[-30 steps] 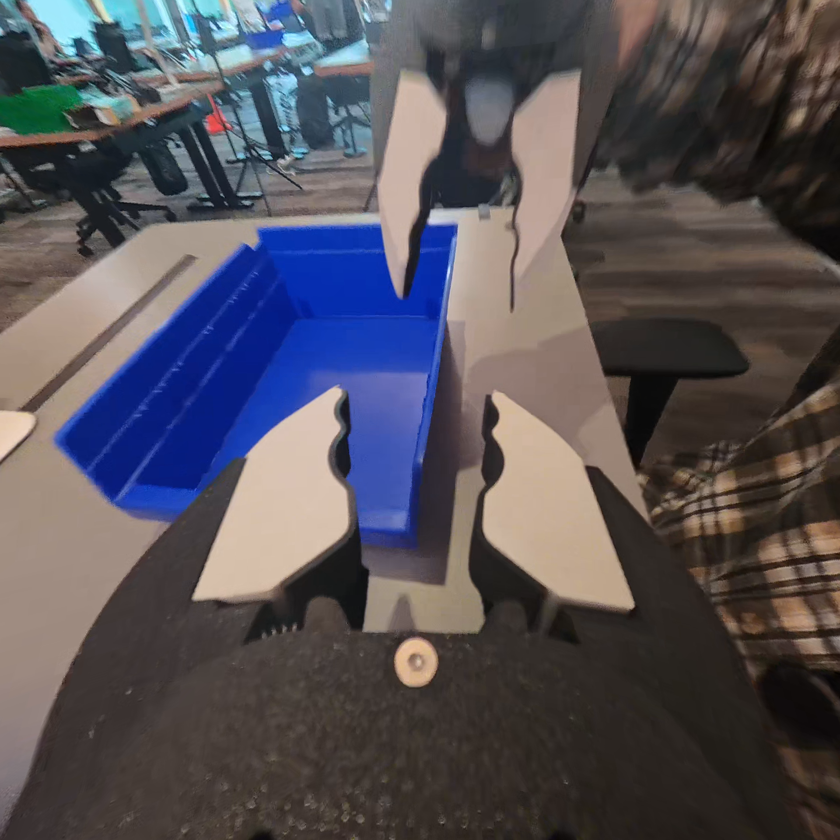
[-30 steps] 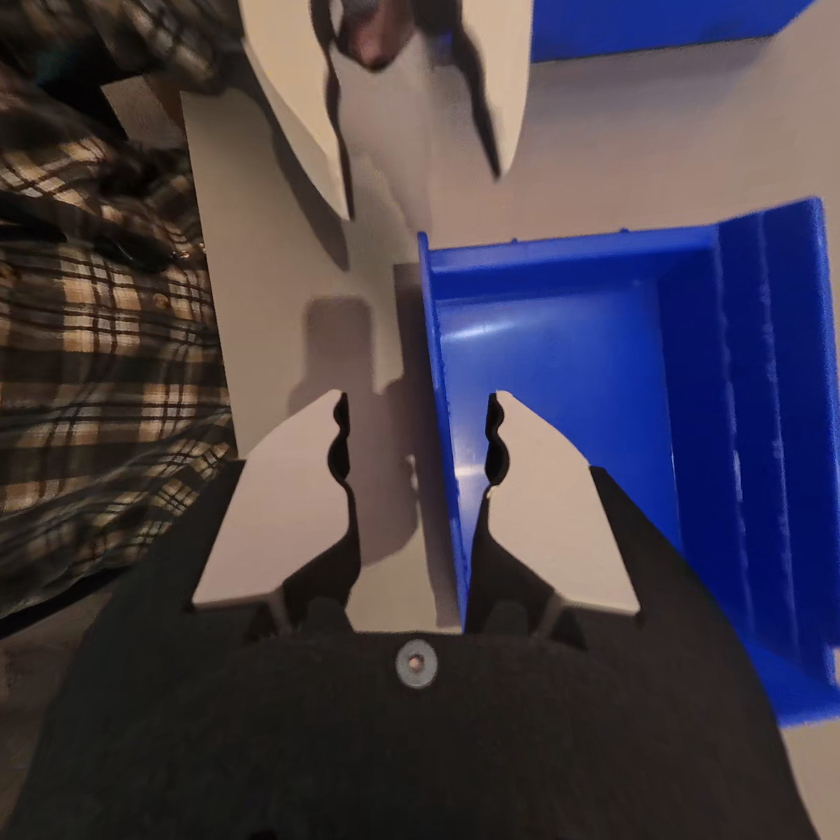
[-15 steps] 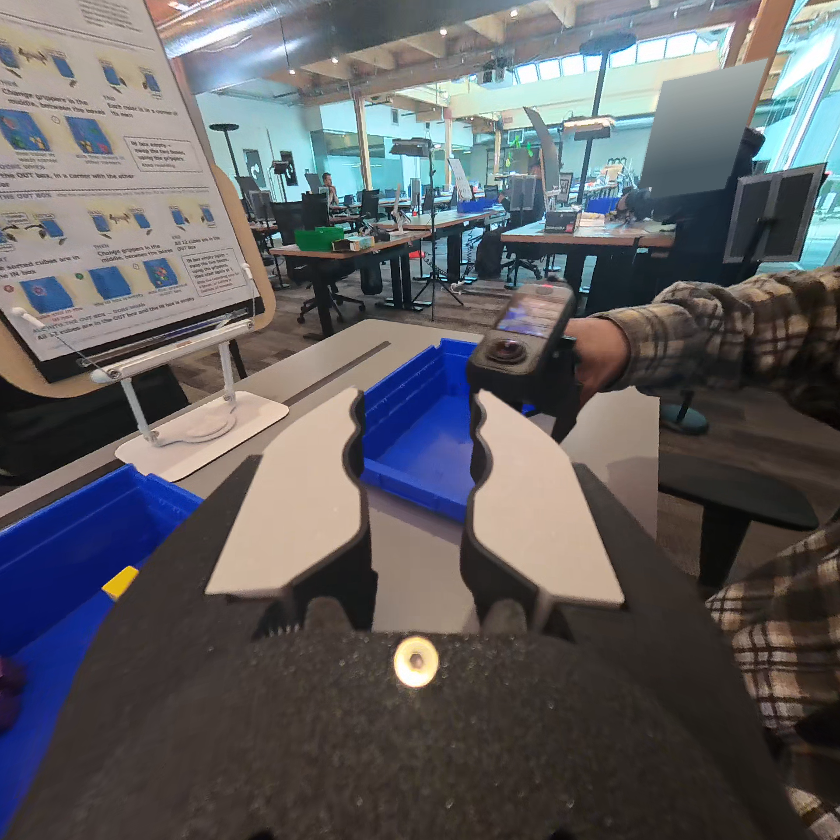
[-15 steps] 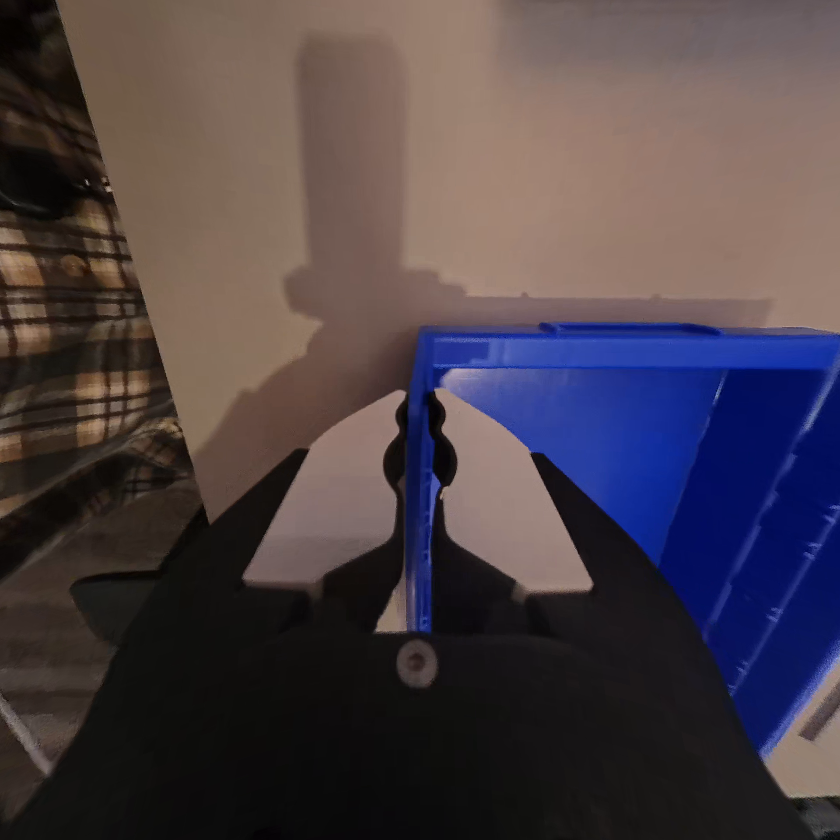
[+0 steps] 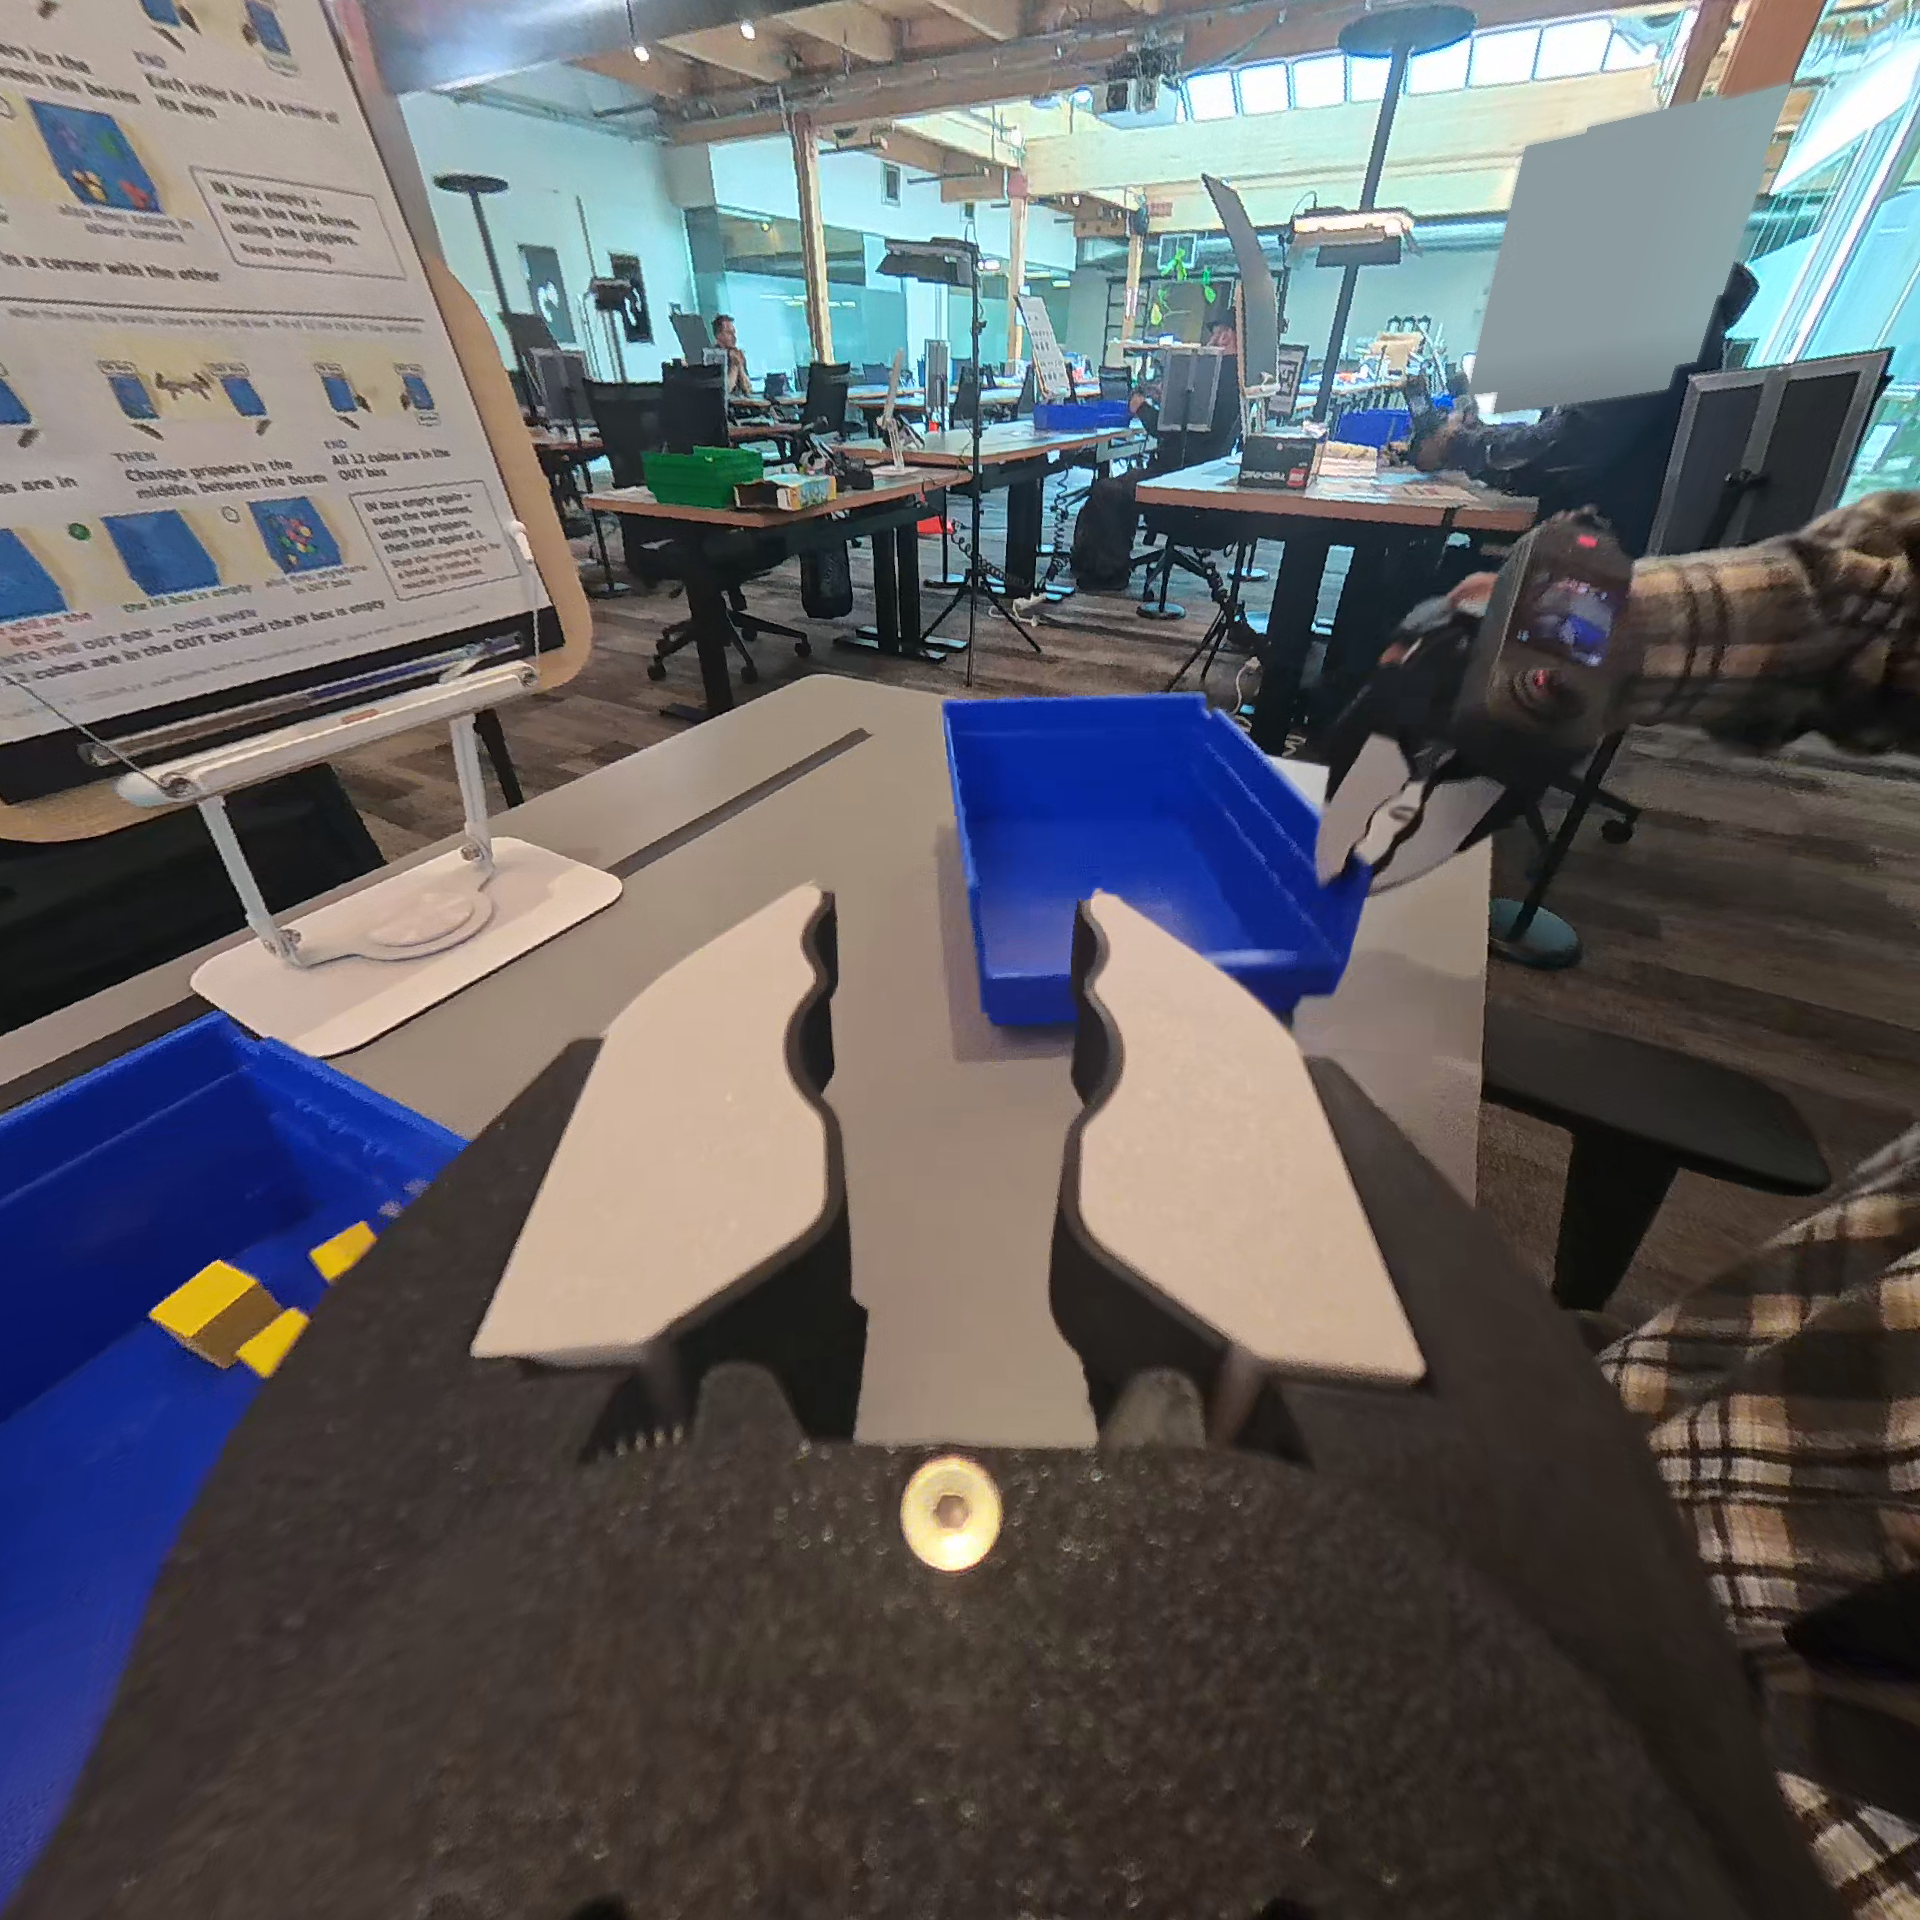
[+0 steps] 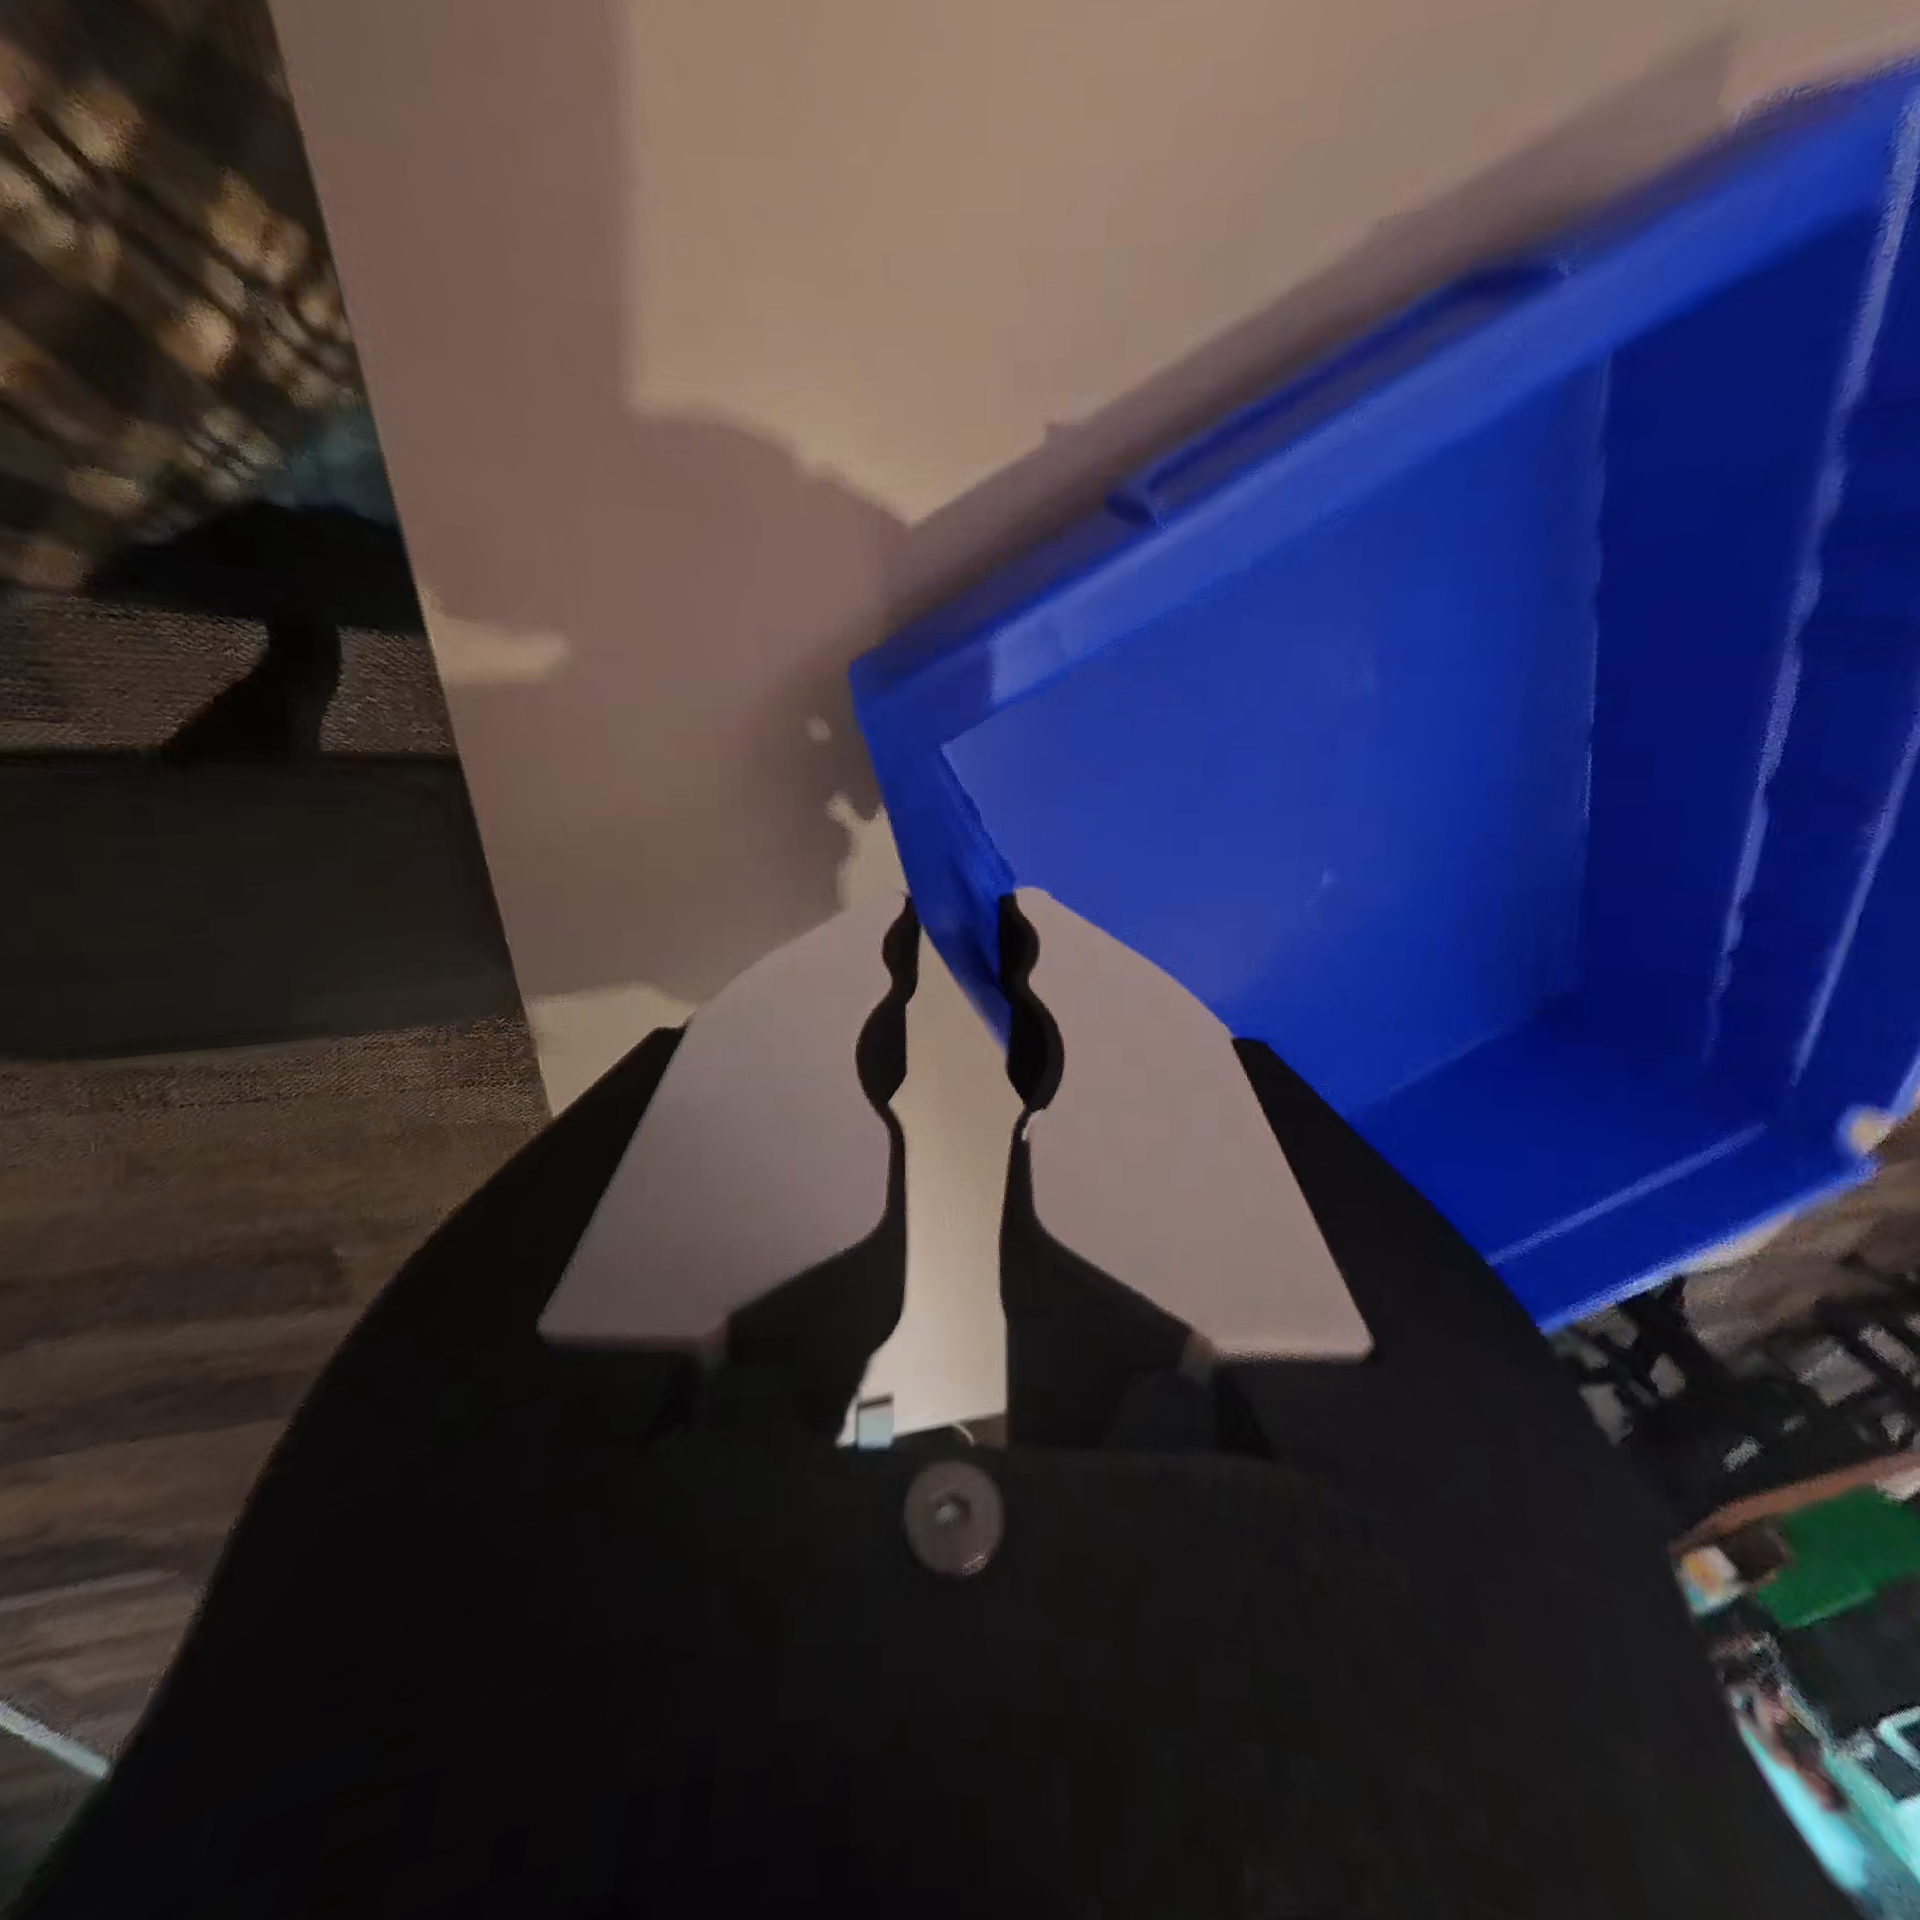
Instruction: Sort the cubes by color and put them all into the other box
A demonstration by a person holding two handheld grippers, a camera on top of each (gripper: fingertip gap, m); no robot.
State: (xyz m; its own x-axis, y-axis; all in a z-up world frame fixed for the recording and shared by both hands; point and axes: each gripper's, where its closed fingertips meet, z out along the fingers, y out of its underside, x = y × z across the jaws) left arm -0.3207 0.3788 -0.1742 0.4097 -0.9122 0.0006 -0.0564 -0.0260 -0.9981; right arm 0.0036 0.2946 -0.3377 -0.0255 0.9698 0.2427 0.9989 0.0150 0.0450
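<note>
Yellow cubes [image 5: 223, 1327] sit half hidden behind left tongs [image 5: 951, 997]

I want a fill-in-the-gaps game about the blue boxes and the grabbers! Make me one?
1. The cubes showing in the near blue box are all ___.
2. The far blue box is ___ inside.
3. The left gripper has its jaws ___, with nothing between them.
4. The right gripper has its fingertips at a ___ of the far blue box.

Missing words: yellow; empty; open; corner
</note>
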